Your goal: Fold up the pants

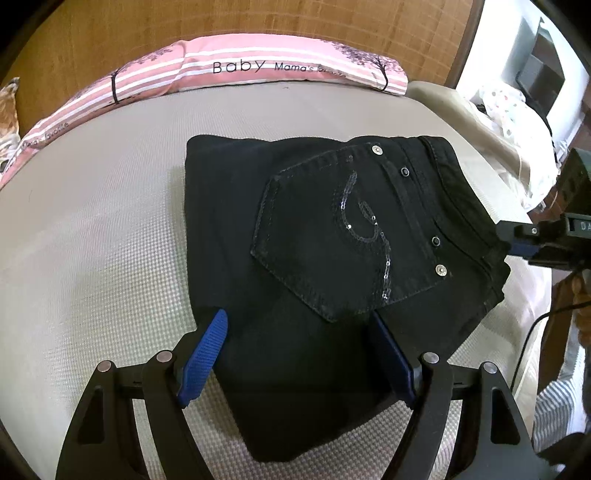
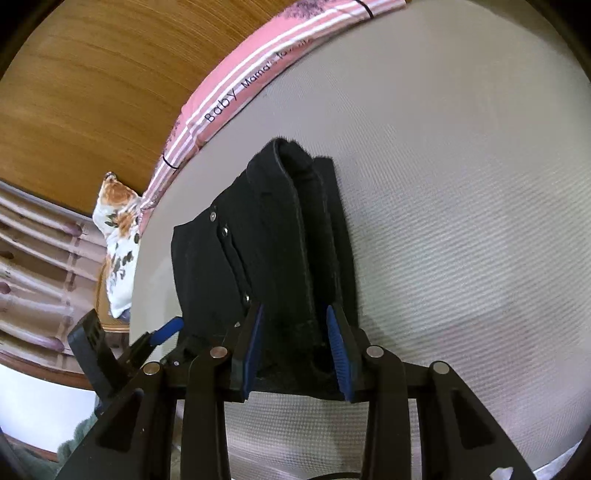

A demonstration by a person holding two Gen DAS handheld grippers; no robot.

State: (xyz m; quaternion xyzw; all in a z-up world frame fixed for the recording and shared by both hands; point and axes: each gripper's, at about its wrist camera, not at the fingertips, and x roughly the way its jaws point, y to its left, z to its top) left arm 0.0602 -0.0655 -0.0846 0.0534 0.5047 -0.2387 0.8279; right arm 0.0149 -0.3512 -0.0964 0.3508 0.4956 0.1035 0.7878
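The black pants (image 1: 295,229) lie folded into a compact stack on the grey mattress (image 1: 92,240), back pocket with a sequin swirl facing up. My left gripper (image 1: 299,325) is open, its blue pads straddling the near edge of the stack, just above the cloth. My right gripper (image 2: 295,317) is closed partway on the thick waistband end of the pants (image 2: 280,229), the layers filling the gap between its blue pads. It also shows in the left wrist view (image 1: 517,240) at the stack's right edge.
A pink striped pillow (image 1: 236,70) lies along the wooden headboard (image 1: 258,18) at the far side. A floral cushion (image 2: 118,236) sits by the mattress corner. The mattress edge and a white dotted cloth (image 1: 506,107) are at the right.
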